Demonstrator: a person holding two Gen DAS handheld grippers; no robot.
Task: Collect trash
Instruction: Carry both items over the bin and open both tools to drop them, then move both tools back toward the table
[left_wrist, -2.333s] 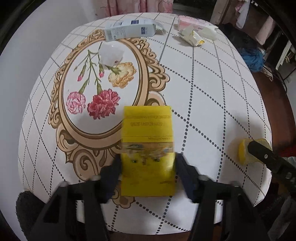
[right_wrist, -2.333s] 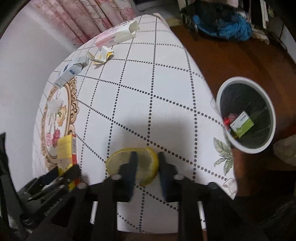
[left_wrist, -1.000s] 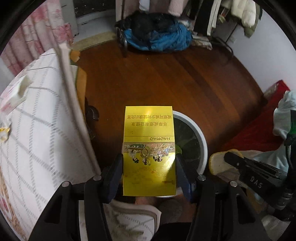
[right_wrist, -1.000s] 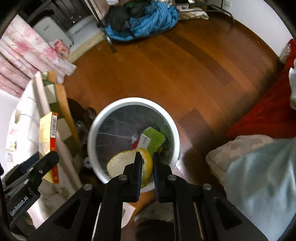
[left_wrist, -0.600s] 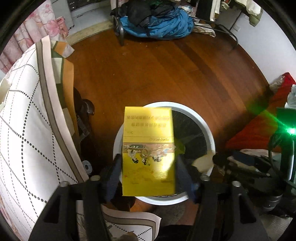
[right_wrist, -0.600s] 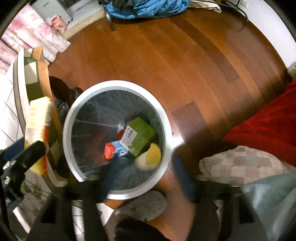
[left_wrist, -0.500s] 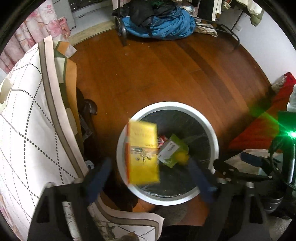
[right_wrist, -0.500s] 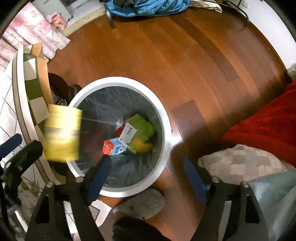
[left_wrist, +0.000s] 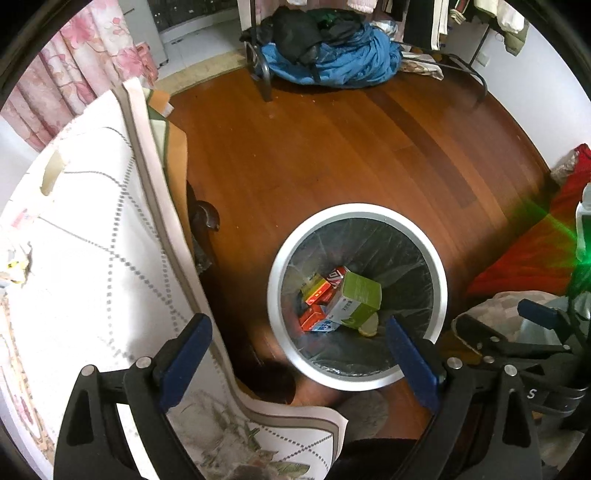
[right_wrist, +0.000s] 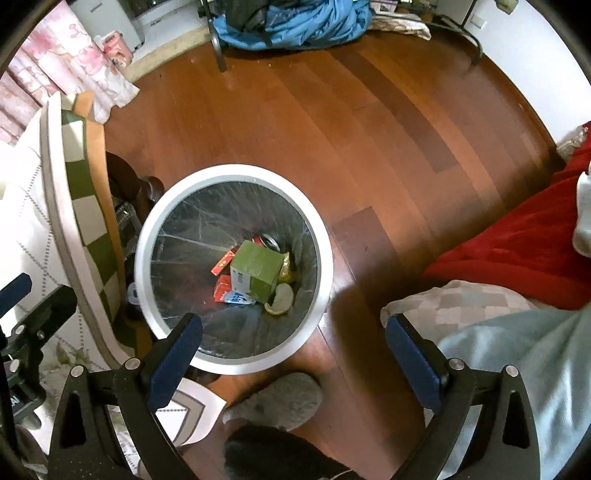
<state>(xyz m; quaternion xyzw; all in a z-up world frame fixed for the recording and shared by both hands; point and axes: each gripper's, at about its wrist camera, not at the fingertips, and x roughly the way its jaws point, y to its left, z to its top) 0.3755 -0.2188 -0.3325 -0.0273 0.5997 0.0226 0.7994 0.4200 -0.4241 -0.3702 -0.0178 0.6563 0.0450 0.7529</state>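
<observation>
A white-rimmed trash bin (left_wrist: 274, 266) lined with a dark bag stands on the wooden floor beside the table. Inside lie a green carton (left_wrist: 360, 295), a pack with a yellow and red side (left_wrist: 317, 291), other red packs and a lemon peel (left_wrist: 369, 326). My left gripper (left_wrist: 297, 328) hovers open above the bin's near rim, holding nothing. In the right wrist view the same bin (right_wrist: 147, 236), green carton (right_wrist: 258, 269) and lemon peel (right_wrist: 282, 299) lie below my right gripper (right_wrist: 293, 325), which is open and holds nothing.
The table with its white dotted cloth (left_wrist: 74, 258) is at the left, paper scraps (left_wrist: 51, 173) still on it. A grey slipper (right_wrist: 277, 398) lies near the bin. A red blanket (right_wrist: 517, 251) is at the right. A blue clothes pile (left_wrist: 332, 55) lies far back.
Both grippers carried their loads from the table to over the bin and opened. The yellow pack and the lemon peel fell in and now lie in the bin.
</observation>
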